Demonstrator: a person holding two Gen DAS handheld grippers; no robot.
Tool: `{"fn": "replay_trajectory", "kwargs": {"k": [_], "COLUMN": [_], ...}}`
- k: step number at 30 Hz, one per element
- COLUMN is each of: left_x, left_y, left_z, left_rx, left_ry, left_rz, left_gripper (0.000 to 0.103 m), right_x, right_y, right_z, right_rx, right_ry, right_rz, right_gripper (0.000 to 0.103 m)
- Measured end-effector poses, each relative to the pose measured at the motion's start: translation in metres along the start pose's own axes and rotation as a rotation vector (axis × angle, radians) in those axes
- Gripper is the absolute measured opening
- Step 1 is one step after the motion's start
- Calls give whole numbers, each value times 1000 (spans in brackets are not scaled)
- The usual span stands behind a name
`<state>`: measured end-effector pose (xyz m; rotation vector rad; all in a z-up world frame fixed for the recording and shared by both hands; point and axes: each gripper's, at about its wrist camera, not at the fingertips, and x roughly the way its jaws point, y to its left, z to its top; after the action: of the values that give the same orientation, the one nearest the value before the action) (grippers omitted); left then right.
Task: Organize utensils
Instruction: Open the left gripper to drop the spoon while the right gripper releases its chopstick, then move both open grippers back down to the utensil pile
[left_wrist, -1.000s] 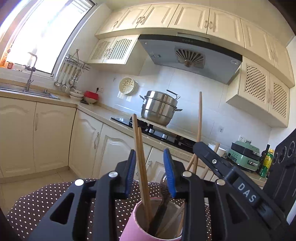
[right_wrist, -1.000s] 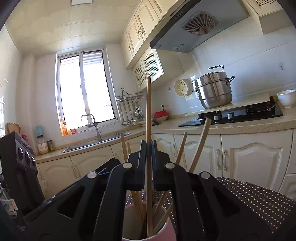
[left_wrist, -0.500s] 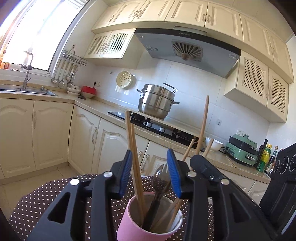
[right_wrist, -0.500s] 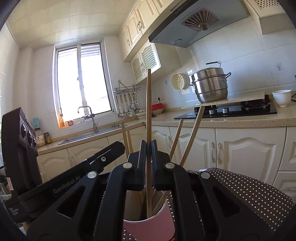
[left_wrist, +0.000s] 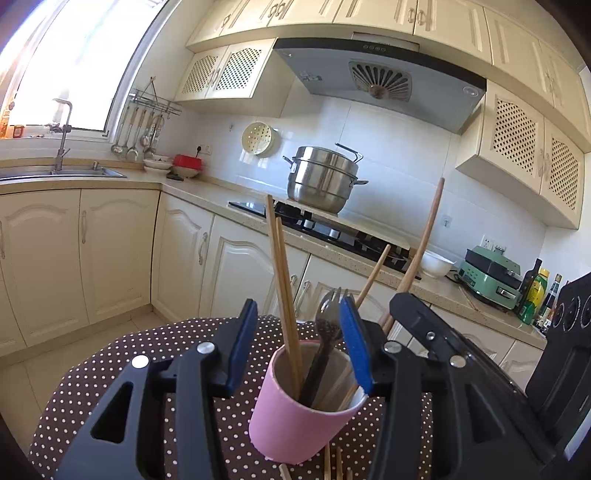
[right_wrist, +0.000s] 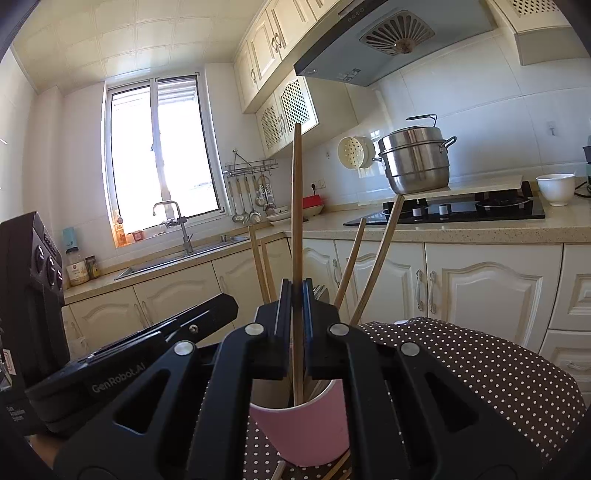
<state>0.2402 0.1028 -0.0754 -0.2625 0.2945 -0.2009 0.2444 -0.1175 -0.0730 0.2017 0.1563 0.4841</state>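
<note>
Fig.: pink cup (left_wrist: 303, 402) on dotted cloth (left_wrist: 110, 369), w/ chopsticks and fork inside. Right gripper (right_wrist: 295, 317) is clenched on one upright chopstick (right_wrist: 296, 206), tip in cup. Left gripper (left_wrist: 299, 339) jaws are opening around the cup's pair (left_wrist: 282, 280), unpressed. Risk: cup could be tipped if the stick is levered sideways.

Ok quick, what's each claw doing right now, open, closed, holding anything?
Left claw: opening, gripping nothing; pink cup and two chopsticks stand between its fingers.
Right claw: closed on one upright chopstick.
</note>
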Motion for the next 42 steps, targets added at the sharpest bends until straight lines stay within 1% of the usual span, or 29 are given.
{"fn": "replay_trajectory", "kwargs": {"k": [3, 7, 16, 18, 19, 20, 23, 25, 27, 28, 30, 33, 35, 36, 37, 39, 42], "left_x": [-5, -15, -39, -45, -48, -49, -54, -57, -58, -58, -55, -44, -37, -35, -33, -29, -23], "left_y": [-1, -4, -15, -18, -19, -19, -19, -19, -18, -18, -18, -18, -17, -17, -17, -18, -24], "left_z": [-2, -2, -5, -6, -7, -6, -9, -13, -17, -21, -27, -44, -53, -58, -64, -73, -88], "left_rx": [2, 13, 38, 44, 45, 45, 39, 36, 36, 35, 37, 52, 53, 58, 62, 65, 106], "left_ry": [18, 25, 44, 52, 59, 69, 112, 154, 198, 233, 292, 430, 492, 512, 533, 573, 636], "left_rz": [9, 17, 24, 24, 22, 19, 7, -6, -14, -18, -19, -4, 13, 16, 13, 0, -5], "left_gripper": [48, 52, 56, 58, 58, 58, 58, 58, 58, 58, 58, 58, 57, 55, 49, 40, 31], "right_x": [-3, -9, -32, -37, -41, -44, -55, -62, -68, -71, -77, -79, -79, -79, -79, -77, -72], "right_y": [2, 4, 11, 11, 10, 10, 9, 7, 3, 1, -2, -5, -9, -12, -15, -20, -25], "right_z": [0, 1, 3, 5, 5, 5, 5, 3, 0, -2, -6, -16, -23, -27, -32, -40, -53], "right_rx": [3, 6, 2, 5, 7, 8, 10, 16, 30, 35, 45, 46, 55, 66, 81, 97, 99], "right_ry": [8, 14, 17, 17, 13, 11, 19, 23, 36, 41, 59, 126, 172, 193, 223, 280, 363], "right_rz": [-5, -14, -23, -26, -30, -33, -46, -55, -68, -74, -81, -103, -119, -124, -131, -145, -167], "right_gripper": [7, 7, 9, 17, 25, 28, 28, 28, 34, 44, 45, 45, 45, 45, 45, 45, 45]}}
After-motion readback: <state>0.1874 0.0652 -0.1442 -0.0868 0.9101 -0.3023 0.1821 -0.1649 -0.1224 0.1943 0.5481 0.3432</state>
